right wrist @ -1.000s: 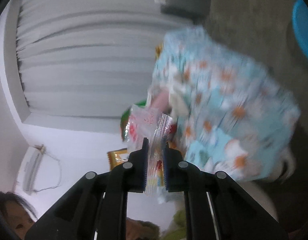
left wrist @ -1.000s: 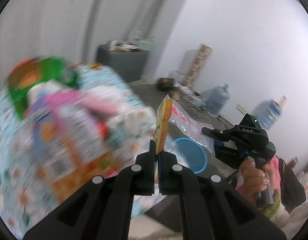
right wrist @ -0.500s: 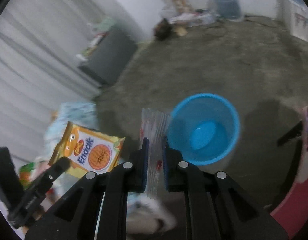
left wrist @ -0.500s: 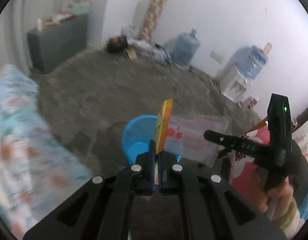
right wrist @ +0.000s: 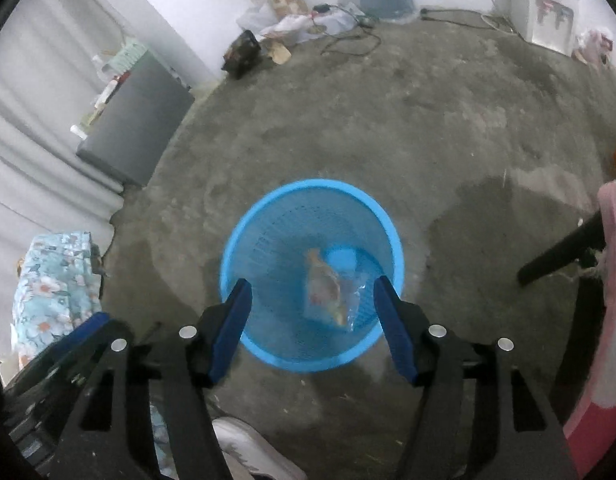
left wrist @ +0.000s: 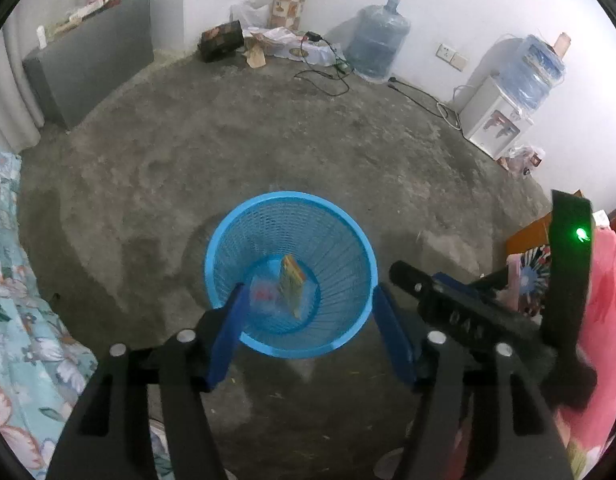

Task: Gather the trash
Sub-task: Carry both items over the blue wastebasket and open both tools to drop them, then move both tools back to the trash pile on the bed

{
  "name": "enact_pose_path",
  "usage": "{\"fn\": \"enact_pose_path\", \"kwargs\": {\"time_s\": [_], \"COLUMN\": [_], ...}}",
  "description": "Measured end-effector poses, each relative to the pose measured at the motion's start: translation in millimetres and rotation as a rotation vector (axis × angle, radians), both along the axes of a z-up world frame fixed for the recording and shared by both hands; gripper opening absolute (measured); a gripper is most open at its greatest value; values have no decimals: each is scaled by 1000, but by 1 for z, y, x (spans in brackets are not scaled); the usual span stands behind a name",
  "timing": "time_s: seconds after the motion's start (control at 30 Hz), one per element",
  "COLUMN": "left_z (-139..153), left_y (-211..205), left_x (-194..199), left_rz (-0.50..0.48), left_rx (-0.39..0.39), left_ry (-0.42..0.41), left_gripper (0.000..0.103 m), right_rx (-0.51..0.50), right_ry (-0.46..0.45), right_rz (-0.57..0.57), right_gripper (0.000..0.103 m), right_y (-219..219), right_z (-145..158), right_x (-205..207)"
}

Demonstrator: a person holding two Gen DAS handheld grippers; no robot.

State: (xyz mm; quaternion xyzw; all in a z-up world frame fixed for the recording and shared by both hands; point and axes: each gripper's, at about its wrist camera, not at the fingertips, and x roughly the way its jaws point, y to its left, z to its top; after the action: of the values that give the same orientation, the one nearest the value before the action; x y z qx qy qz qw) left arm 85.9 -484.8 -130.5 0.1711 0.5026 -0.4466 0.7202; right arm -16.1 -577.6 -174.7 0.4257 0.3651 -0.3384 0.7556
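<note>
A blue mesh wastebasket (left wrist: 227,240) stands on the concrete floor, and it also shows in the right wrist view (right wrist: 243,236). Inside it lie an orange snack packet (left wrist: 292,286) and a clear plastic wrapper (left wrist: 261,294); both also show in the right wrist view, the packet (right wrist: 322,290) beside the wrapper (right wrist: 354,298). My left gripper (left wrist: 305,330) is open and empty above the basket's near rim. My right gripper (right wrist: 312,322) is open and empty above the same rim. The right gripper's body (left wrist: 460,316) shows at the right of the left wrist view.
A table with a flowered blue cloth (left wrist: 11,320) stands at the left. A grey cabinet (left wrist: 87,64) is at the back left. Water jugs (left wrist: 378,48), a dispenser (left wrist: 504,120) and cables (left wrist: 328,76) line the far wall. A pink garment (left wrist: 600,320) is at the right.
Both grippers have opened and dropped the snack packet and the clear wrapper into the blue basket. Both have swung from the table to above the basket.
</note>
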Motion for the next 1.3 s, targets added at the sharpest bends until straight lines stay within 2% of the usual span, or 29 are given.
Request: {"fn": "enact_pose_path", "kwargs": {"time_s": [0.07,0.2,0.27,0.3,0.4,0.47,0.53,0.67,0.73,0.83,0.93,1.07,1.2,1.3], "left_z": [6,30,47,58,85,106,124,156,167,175,180,187,191,188], "left_y": [6,37,60,76,116,156,195,289,333,379,419,450,462,461], "left_x": [0,-3,-6,-8,-14,-15,-12,-8,-9,-11,-4,18,44,57], "left_rz": [-2,-11,-22,-23,-14,6,42,193,263,336,405,464,504,503], "left_rx": [-10,-72,-130,-158,-207,-250,-297,-402,-426,-414,-415,-444,-410,-387], "left_ry": [0,16,28,19,-1,2,6,-77,-153,-261,-320,-331,-338,-333], "left_gripper": [64,65,68,73,79,81,88,97,97,97,97,97,97,91], "right_rx": [11,-17,-43,-53,-99,-142,-190,-213,-193,-166,-87,56,138,196], "right_ry": [-18,-67,-85,-92,-124,-147,-170,-192,-220,-259,-310,-370,-380,-362], "right_rz": [-16,5,34,48,118,172,249,390,481,595,680,735,746,717], "right_gripper": [63,71,75,76,77,78,79,79,79,79,79,79,78,75], "right_y": [-2,9,19,22,38,51,73,112,137,172,201,227,252,255], "right_z": [6,20,28,33,53,68,88,106,117,134,149,156,158,153], "right_x": [-2,-3,-1,1,8,14,19,35,48,69,89,125,156,174]}}
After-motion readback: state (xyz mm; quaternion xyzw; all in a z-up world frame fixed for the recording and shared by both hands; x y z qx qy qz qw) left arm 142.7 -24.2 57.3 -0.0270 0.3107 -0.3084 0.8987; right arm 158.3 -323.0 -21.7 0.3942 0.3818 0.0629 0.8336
